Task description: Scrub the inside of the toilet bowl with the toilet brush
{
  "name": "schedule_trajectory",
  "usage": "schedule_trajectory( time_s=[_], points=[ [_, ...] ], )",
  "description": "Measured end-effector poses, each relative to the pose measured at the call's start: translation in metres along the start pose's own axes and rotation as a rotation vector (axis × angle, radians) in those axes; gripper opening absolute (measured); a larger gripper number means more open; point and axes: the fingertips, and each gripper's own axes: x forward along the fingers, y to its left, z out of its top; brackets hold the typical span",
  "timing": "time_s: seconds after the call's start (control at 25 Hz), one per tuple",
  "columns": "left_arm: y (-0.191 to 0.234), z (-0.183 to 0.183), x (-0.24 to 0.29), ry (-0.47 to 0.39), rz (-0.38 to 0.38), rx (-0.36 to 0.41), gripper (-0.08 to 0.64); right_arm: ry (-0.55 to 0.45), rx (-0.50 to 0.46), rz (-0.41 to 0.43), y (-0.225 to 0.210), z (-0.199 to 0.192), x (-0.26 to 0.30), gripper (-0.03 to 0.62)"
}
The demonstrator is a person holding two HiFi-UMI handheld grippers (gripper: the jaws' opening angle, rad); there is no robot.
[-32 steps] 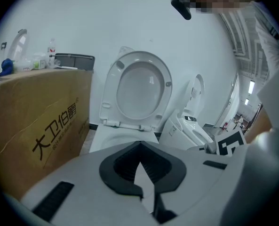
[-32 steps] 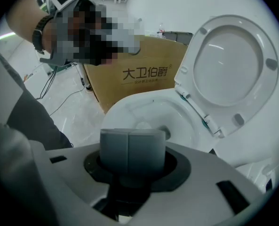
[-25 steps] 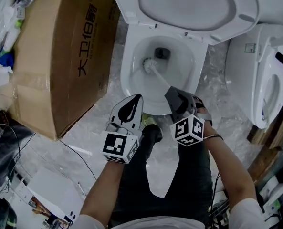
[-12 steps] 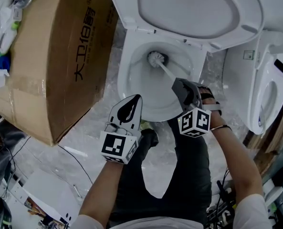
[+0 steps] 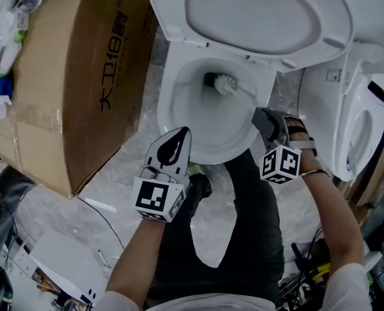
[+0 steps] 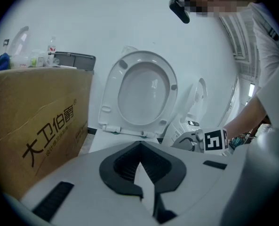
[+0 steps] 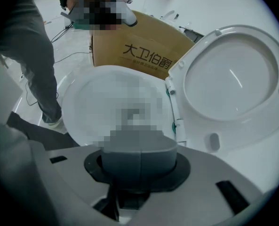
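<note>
From the head view, your right gripper (image 5: 267, 123) reaches over the front right rim of the toilet bowl (image 5: 179, 118). It carries the toilet brush (image 5: 226, 83), whose bristle head lies deep inside against the back wall, beside the dark drain opening. The lid (image 5: 269, 15) is raised and out of the way. To scrub well, I'd press the bristles firmly into the porcelain and sweep around the wall and up under the rim. Steer from the wrist so the long handle doesn't twist in the jaws. Your left gripper (image 5: 173, 149) hangs idle in front of the bowl, apart from it, with the cardboard box (image 5: 75, 76) to its left.

In the left gripper view, the jaws are brought together at their tips. Only the hollow of the pads lies between them and nothing is held. Hold this gripper clear of the splash zone.

In the right gripper view, the jaws are closed around a grey stub that I take to be the brush's grip. A mosaic patch hides the handle beyond it, so judge the grasp by feel and tighten it if the handle turns.
</note>
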Motion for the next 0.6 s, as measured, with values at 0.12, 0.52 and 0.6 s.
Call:
schedule_trajectory(
  time_s=[0.12,0.52,0.6],
  points=[
    [-0.001,0.001,-0.004,0.001,0.003,-0.009,0.006,0.028,-0.016,0.015,0.006,-0.006,-0.008,0.156],
    [0.006,-0.005,-0.024,0.006,0.014,-0.020,0.006,0.029,0.027,0.114,0.061,0.013,-0.023,0.156],
    [0.012,-0.008,-0.029,0.008,0.023,-0.025,0.006,0.008,0.044,0.135,0.075,0.025,-0.025,0.156]
  ],
)
